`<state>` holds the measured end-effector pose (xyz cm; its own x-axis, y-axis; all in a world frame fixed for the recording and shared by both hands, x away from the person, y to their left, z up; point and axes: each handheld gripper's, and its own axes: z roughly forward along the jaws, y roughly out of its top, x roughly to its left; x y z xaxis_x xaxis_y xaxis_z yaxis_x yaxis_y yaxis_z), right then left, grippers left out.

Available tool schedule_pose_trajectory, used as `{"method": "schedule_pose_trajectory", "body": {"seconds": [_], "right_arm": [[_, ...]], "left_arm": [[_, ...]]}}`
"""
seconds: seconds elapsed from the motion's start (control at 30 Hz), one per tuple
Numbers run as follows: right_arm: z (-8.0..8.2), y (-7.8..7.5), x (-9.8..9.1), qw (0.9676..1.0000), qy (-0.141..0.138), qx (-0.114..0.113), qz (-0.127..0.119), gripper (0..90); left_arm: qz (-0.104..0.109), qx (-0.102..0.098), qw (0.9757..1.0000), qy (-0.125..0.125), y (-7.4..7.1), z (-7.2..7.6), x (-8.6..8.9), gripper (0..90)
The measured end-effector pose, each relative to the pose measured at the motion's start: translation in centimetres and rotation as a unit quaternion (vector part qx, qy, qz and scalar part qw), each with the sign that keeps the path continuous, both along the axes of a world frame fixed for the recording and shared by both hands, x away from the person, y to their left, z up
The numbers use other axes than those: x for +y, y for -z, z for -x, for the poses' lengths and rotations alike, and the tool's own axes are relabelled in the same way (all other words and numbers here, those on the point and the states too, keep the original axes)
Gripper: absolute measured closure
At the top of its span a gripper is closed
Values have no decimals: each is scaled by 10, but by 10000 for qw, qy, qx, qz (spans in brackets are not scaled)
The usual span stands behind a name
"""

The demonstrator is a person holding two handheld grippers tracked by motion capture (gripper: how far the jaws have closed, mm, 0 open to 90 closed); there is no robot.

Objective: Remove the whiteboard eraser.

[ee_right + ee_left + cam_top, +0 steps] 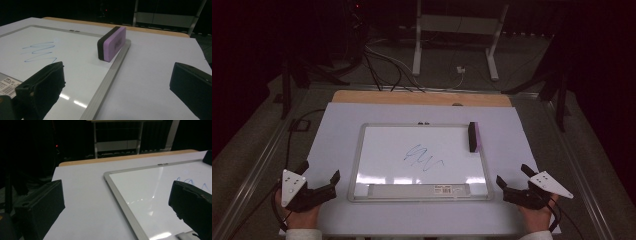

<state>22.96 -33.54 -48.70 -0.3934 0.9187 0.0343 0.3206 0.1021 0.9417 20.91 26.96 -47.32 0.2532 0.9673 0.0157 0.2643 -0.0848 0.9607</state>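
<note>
target: purple-and-black foam eraser point(473, 136), long axis front-to-back on whiteboard's point(362, 150) right edge | we're nearer with right gripper point(513, 176) | both grippers spread wide, left gripper point(321, 176) too

No readable words anywhere. On the whiteboard point(377, 150), a blue scribble point(424, 157) near the middle of the high view, a zigzag rather than letters; same scribble point(40, 52) at the left in the right gripper view. On the tray point(419, 190) at the board's lower edge, a white sticker with a barcode point(447, 189), print too small to make out; its corner point(7, 85) at lower left in the right gripper view, digits blurred. On the purple side of the eraser point(112, 43), a faint stamped mark, unreadable.
</note>
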Motion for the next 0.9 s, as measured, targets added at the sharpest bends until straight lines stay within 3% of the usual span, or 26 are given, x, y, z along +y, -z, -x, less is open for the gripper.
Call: {"method": "schedule_pose_trajectory", "body": {"seconds": [0.2, 0.37, 0.47, 0.63, 0.9], "right_arm": [[2, -3, 0, 9999, 67, -86, -49, 2], [2, -5, 0, 9998, 80, 93, -136, 1], [2, -7, 0, 9997, 81, 89, -192, 1], [4, -14, -1, 9995, 56, 12, -310, 1], [0, -42, 3, 9993, -39, -276, -253, 1]], "left_arm": [[6, -9, 10000, -49, 1, 0, 2, 10], [-58, 67, 9999, -81, 4, -1, 1, 10], [-94, 97, 9999, -87, 5, -2, 1, 11], [-91, 103, 9998, -114, 5, -3, 0, 10], [-60, 150, 9997, -161, 8, -4, 0, 10]]}}
